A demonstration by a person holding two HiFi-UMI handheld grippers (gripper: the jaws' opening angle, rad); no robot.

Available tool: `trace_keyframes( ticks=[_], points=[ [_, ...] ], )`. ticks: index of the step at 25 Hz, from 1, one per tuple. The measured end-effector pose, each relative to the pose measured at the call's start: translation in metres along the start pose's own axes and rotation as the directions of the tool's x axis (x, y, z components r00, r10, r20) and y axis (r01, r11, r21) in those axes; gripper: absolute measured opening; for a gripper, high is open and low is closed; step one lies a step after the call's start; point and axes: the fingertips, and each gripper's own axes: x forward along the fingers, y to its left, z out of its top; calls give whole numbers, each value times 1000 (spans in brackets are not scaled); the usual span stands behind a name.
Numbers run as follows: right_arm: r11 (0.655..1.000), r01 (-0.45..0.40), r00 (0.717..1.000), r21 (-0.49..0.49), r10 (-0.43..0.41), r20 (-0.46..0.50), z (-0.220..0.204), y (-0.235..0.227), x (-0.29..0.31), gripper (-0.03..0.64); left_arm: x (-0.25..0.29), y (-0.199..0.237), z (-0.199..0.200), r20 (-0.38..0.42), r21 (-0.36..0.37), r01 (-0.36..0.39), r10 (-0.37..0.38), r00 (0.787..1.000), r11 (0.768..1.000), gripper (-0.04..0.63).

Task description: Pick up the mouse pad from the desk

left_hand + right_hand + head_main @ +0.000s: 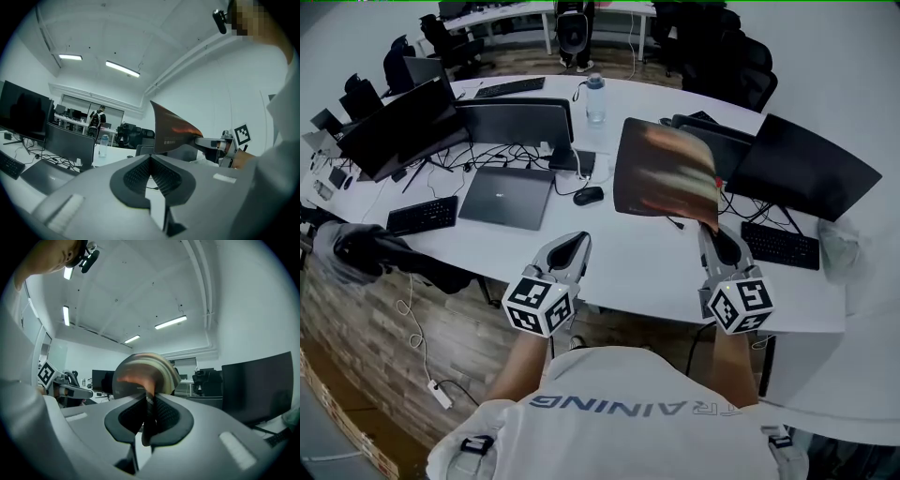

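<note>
Head view: both forearms reached out from the torso, roughly parallel, each gripper pointing out over the near edge of the desk [628,258]. The right gripper [712,232] was clamped on the lower corner of the mouse pad [661,173]. The pad was off the desk, standing up at 11 o'clock from that gripper, its top part blurred. The left gripper [573,246] sat at 9 o'clock from the right one, apart from the pad. A mouse [588,195] lay at 12 o'clock from the left gripper, a laptop [508,195] at 10 o'clock, and a water bottle [595,98] further out at 12.

Left gripper view: the gripper pointed about level. The 2 jaws met at the tips with nothing between them. The pad showed at 1 o'clock above the jaws, with the right gripper pinching its lower edge from the 3 o'clock side.

Right gripper view: the gripper pointed level. The jaws were pressed together on the pad's edge. The pad curled up and over at 12 o'clock, right in front of the camera. A dark monitor [258,385] stood at 3 o'clock, and the left gripper showed at 9 o'clock.
</note>
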Motion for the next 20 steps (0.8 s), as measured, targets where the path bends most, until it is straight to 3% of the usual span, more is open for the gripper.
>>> trace_keyframes(
  ticks=[20],
  points=[
    [999, -48, 998, -14, 48, -33, -14, 6, 15, 43, 5, 3, -1, 0, 0, -21, 21, 1000, 1000, 0]
  ],
)
